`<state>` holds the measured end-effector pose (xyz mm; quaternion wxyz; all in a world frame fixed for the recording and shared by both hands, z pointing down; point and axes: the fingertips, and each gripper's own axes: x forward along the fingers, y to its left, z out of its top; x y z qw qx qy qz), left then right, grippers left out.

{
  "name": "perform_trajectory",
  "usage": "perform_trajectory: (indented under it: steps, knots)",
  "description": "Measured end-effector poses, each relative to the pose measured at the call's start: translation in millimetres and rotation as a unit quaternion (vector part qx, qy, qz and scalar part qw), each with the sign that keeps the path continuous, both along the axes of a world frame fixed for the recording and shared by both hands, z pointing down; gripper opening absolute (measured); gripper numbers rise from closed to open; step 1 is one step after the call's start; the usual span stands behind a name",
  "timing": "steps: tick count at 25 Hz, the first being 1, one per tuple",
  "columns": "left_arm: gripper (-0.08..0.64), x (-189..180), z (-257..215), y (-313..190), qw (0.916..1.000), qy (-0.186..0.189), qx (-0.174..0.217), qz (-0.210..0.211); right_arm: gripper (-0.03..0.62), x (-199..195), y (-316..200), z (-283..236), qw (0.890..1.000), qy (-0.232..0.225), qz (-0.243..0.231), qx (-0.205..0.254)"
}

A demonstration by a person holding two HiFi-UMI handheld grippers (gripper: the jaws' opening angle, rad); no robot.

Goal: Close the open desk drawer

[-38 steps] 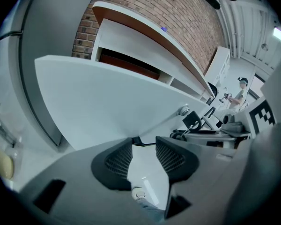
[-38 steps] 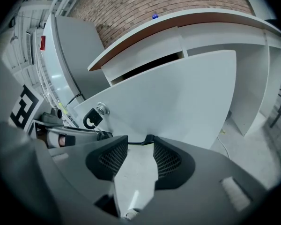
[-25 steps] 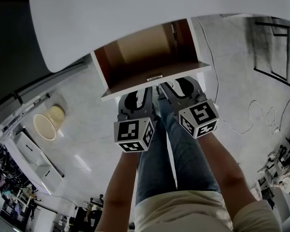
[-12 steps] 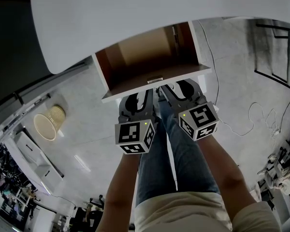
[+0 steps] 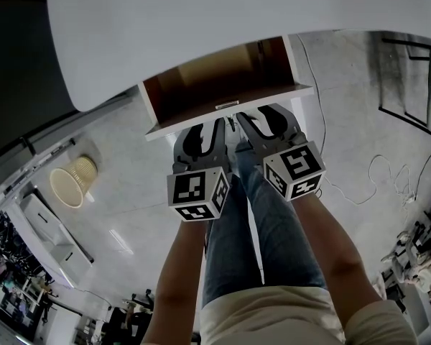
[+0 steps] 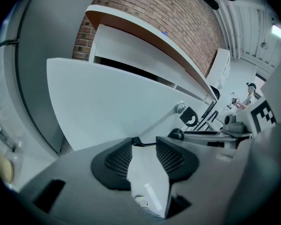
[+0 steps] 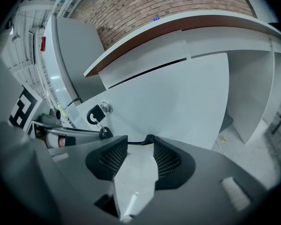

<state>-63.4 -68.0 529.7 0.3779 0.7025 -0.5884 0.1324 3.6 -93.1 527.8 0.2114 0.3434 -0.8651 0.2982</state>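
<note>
The desk drawer (image 5: 215,77), brown inside with a white front panel (image 5: 287,93), stands partly open under the white desk top (image 5: 201,27). My left gripper (image 5: 201,131) and right gripper (image 5: 258,116) sit side by side with their tips against the panel's outer face. Both are open with nothing between the jaws. In the left gripper view the panel (image 6: 117,102) fills the space ahead of the left gripper (image 6: 145,142), with a small round metal lock (image 6: 180,108) to the right. The right gripper view shows the right gripper (image 7: 140,138) against the same panel (image 7: 178,97), lock (image 7: 105,107) to its left.
The person's legs in jeans (image 5: 266,228) are below the grippers. A wicker basket (image 5: 73,182) stands on the floor at left, and cables (image 5: 377,171) trail over the floor at right. A brick wall (image 6: 178,18) rises behind the desk.
The drawer front has slid a little further under the desk top, so less of the brown inside shows. Both grippers moved forward with it, still side by side.
</note>
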Motion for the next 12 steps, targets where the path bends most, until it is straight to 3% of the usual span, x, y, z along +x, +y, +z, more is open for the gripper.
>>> perform_trajectory:
  steps: [12]
  knots:
    - [0.156, -2, -2, -19, 0.9999, -0.002, 0.01, -0.002, 0.175, -2, -22, -3, 1.0, 0.011, -0.003, 0.022]
